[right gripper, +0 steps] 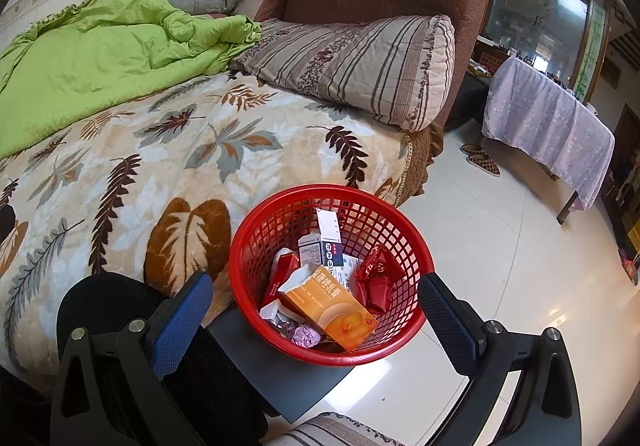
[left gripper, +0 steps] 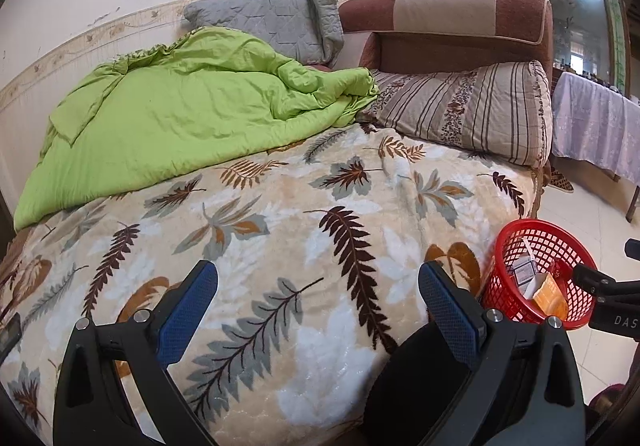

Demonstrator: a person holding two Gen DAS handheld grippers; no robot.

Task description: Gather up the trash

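Left gripper: my left gripper (left gripper: 318, 296), black-framed with blue textured pads, hung with its jaws spread wide and nothing between them, above the leaf-patterned plush blanket (left gripper: 280, 213) on the bed.
Right gripper: my right gripper (right gripper: 316, 308) was likewise wide open and held nothing; it hovered over the round red plastic mesh basket (right gripper: 256, 246).
Basket: it sat on a flat dark grey surface (right gripper: 280, 370) just beside the bed's edge, above the glossy white tiled floor (right gripper: 500, 266). In my left view the same basket (left gripper: 516, 246) appeared at the right, next to the blanket's edge.
Trash: inside the basket lay an orange cardboard box (right gripper: 336, 310) with a torn white end, a white-and-blue carton (right gripper: 320, 246) standing upright behind it, red foil wrappers (right gripper: 376, 282) to the right, a red packet (right gripper: 282, 272) to the left and a small crumpled lilac wad (right gripper: 306, 336) at the front.
Bed: a rumpled lime-green quilt (left gripper: 168, 117) lay across the far side, a striped brown-and-beige pillow (left gripper: 472, 109) against the brown upholstered headboard (left gripper: 448, 21), and a grey quilted pillow (left gripper: 272, 21) by the wall.
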